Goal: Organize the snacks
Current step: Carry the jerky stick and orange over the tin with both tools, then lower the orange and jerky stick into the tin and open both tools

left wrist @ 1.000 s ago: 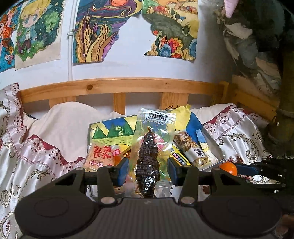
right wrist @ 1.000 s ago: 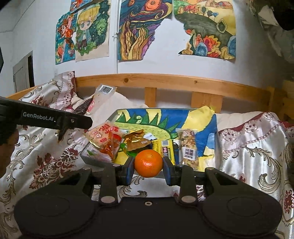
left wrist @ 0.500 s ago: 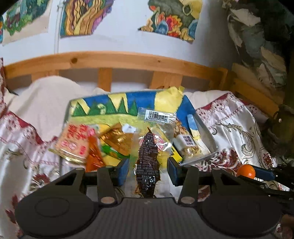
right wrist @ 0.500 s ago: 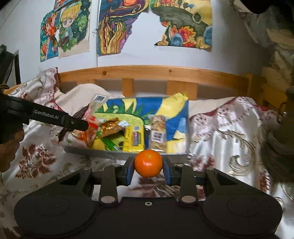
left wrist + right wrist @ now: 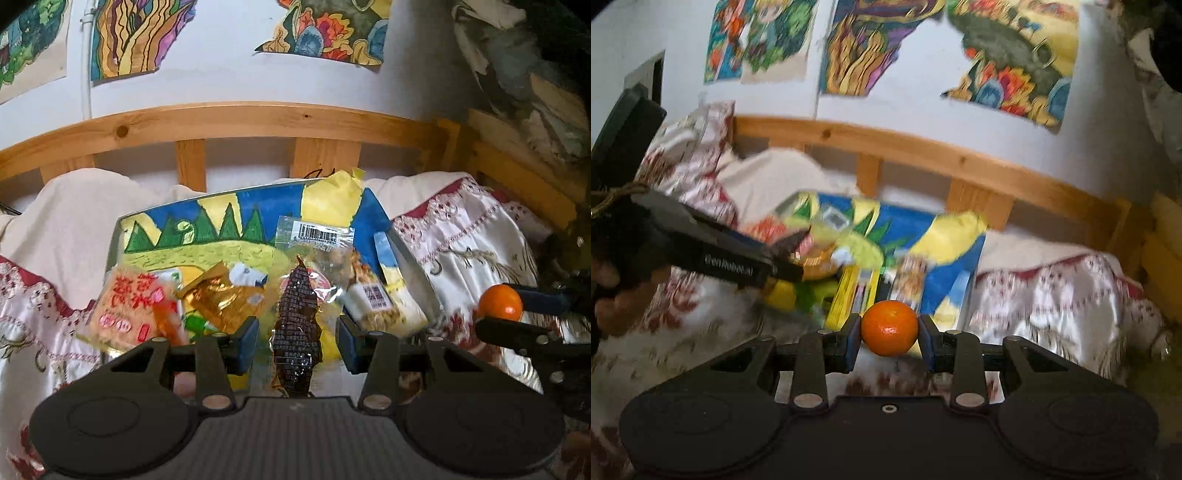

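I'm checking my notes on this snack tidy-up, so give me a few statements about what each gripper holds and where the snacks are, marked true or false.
1. The right gripper grips an orange. True.
2. The left gripper is empty. False: it holds a clear packet with a dark snack.
3. The tray already holds several snack packets. True.
4. The tray sits on a bare wooden table. False: it rests on patterned bedding.

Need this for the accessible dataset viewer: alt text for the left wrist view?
The left gripper holds a clear packet with a dark snack over a painted tray of wrapped snacks on a bed. At right, the right gripper holds a small orange.
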The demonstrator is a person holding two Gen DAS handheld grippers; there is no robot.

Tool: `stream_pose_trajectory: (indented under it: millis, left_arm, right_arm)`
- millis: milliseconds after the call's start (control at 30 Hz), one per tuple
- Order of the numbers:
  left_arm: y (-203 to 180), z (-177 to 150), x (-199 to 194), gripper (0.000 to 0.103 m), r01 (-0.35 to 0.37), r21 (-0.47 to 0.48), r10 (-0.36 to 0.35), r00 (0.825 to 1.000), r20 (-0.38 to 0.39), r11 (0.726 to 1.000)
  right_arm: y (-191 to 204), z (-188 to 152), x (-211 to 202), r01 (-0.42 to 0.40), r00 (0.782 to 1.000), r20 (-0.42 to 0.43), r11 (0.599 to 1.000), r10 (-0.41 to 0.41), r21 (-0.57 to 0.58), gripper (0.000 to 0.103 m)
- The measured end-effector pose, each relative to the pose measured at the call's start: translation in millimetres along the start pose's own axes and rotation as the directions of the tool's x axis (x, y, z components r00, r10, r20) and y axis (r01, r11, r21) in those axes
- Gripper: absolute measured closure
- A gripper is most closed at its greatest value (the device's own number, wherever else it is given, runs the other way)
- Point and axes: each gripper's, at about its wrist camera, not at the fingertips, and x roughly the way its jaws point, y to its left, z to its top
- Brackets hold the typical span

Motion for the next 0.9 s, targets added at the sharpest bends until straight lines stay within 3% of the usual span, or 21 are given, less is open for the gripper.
stream_pose_trajectory:
  millis: [167,300,500,900]
  left_arm:
    - [1,10,31,0.053,0.013,-0.023,-0.013,1.000,-0.018,1.000]
    - [9,14,56,0.053,0.005,-0.075,-0.007,1.000,-0.028,0.997]
    - [22,10,81,0.053,-0.031,-0.107,0.027,0.999,-0.038,0.994]
    - [19,-5,87,0.053,-0.039,-0.067,0.040,0.999,0.014,0.997]
  right_arm:
    - [-7,-25,30,0.062,0.998,0.022,0.994,-0.064,0.089,0.068]
    - [-11,-39,43,0.083,0.997,-0.017,0.993,-0.082,0.085,0.068]
    - [-17,-38,54,0.123,0.992,0.007,0.990,-0.124,0.066,0.068]
    - [-17,-40,95,0.149,0.989,-0.013,0.984,-0.148,0.099,0.068]
